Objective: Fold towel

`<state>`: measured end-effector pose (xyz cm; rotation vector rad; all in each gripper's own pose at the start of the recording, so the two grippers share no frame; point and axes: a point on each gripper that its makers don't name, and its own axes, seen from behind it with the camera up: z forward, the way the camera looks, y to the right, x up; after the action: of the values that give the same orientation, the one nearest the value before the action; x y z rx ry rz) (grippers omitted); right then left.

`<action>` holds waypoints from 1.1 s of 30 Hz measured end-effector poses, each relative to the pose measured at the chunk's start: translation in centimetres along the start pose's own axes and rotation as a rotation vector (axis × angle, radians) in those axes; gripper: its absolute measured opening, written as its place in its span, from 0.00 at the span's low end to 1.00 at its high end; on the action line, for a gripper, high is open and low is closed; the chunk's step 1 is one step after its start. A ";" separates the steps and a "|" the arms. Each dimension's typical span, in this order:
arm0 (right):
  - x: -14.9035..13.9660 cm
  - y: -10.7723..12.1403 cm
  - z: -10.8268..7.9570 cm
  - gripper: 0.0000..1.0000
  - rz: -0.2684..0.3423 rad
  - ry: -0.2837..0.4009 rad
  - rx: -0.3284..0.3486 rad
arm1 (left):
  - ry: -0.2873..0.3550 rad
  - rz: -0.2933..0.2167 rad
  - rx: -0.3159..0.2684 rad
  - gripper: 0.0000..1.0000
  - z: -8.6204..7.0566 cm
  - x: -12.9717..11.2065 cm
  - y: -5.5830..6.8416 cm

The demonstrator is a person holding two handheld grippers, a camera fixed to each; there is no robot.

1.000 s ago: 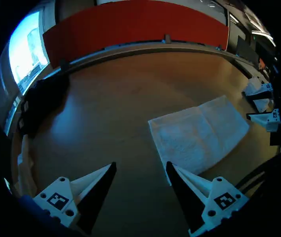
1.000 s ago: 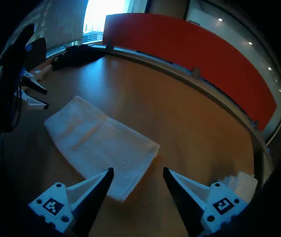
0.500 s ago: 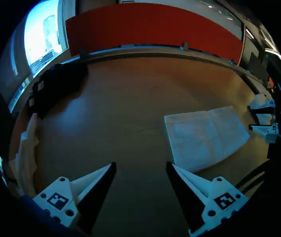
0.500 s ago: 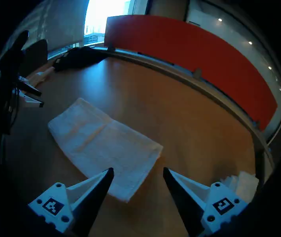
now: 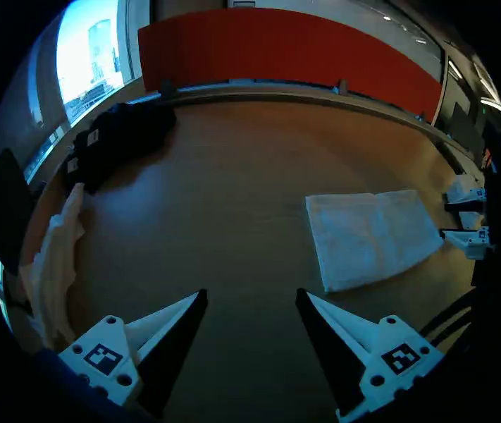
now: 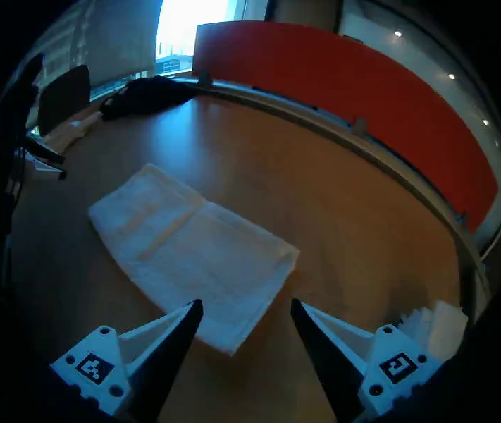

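The left gripper [image 5: 250, 295] hovers low over the bare surface [image 5: 229, 190], jaws spread, holding nothing. The right gripper [image 6: 246, 304], jaws equally wide apart, hangs above the near edge of the folded towel [image 6: 190, 250]. Bare wood runs from the towel to the red panel [image 6: 363, 77].

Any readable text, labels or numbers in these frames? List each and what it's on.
No readable words or numbers.
Square black-and-white markers on the white fingers of the left gripper and of the right gripper: coded patterns, no text.
Small white tags on the black bag: too small to read.
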<state>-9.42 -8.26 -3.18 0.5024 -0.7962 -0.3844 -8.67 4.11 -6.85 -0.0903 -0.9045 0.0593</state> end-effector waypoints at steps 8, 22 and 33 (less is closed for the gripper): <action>-2.2 -0.7 0.1 0.93 0.006 -0.031 0.024 | -0.011 -0.017 0.020 0.93 -1.2 -1.2 -1.2; -4.0 -1.6 -0.2 0.67 -0.013 -0.074 0.090 | -0.023 -0.027 0.031 0.93 -2.0 -2.6 -1.8; -4.5 -2.0 -0.2 0.42 -0.007 -0.103 0.128 | -0.030 -0.030 0.035 0.93 -2.0 -3.0 -2.0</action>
<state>-12.45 -7.53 -6.98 0.6088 -0.9226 -0.3688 -8.93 1.76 -10.16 -0.0434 -0.9339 0.0492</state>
